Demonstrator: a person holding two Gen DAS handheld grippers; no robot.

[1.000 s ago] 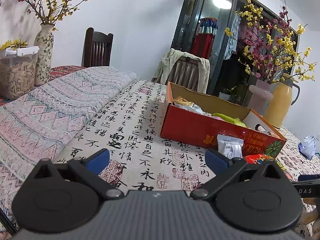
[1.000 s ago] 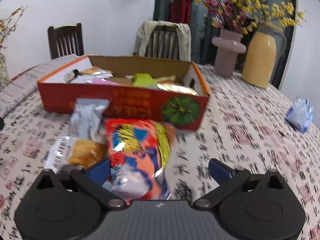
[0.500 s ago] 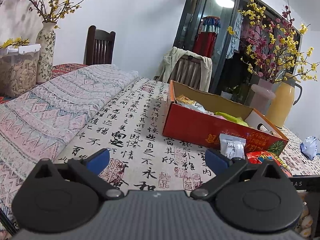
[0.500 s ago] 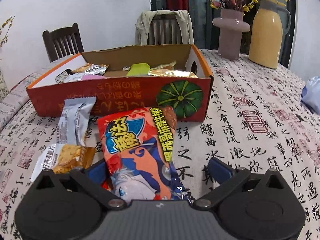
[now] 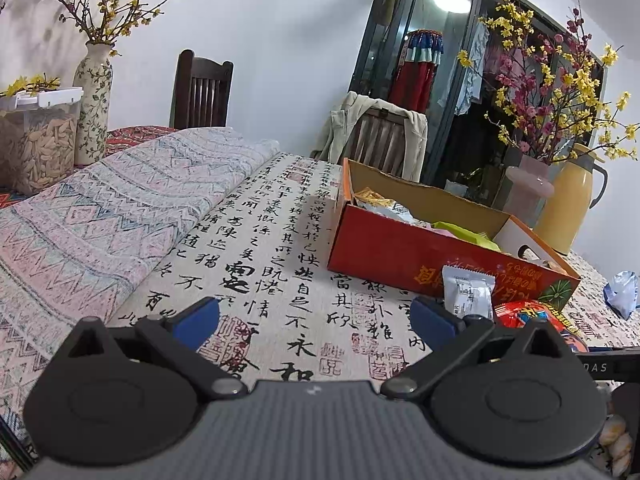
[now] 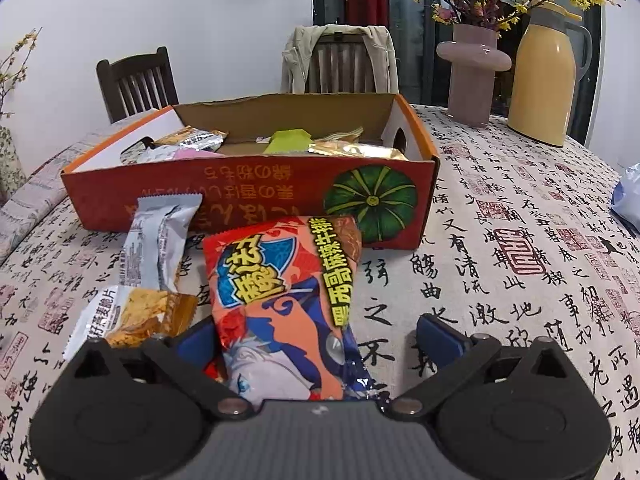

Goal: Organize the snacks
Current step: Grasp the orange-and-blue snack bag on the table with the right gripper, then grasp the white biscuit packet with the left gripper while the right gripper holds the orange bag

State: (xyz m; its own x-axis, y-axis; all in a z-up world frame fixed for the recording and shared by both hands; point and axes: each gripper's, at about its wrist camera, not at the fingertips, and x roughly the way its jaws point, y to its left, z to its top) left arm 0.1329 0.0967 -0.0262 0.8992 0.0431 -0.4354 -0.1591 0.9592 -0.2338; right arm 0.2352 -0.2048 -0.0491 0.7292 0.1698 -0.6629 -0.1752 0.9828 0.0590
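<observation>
Snacks are split between the red cardboard box (image 6: 248,196) and the tablecloth right in front of it. Inside the box there's a green packet (image 6: 289,140), a gold one (image 6: 356,150) and a couple of silvery ones at the left end. Outside, three are loose on the calligraphy-print tablecloth (image 6: 520,280): a grey-white wrapper (image 6: 158,240) leaning up against the box front, a cracker packet (image 6: 136,316) lying flat just below it, and a big orange-and-blue chip bag (image 6: 288,304) with its top edge nearly at the box wall.

Right gripper (image 6: 320,338) is down over that chip bag, jaws wide but closing in, bag sitting between them. Left pad looks right at the bag's edge, right pad clearly apart from it, so no real pinch.

Left gripper (image 5: 316,320) hangs off to the side over bare tablecloth, jaws spread, nothing in them.

Behind the box: a pink vase (image 6: 474,68) with blossoms and a yellow thermos jug (image 6: 546,76).
</observation>
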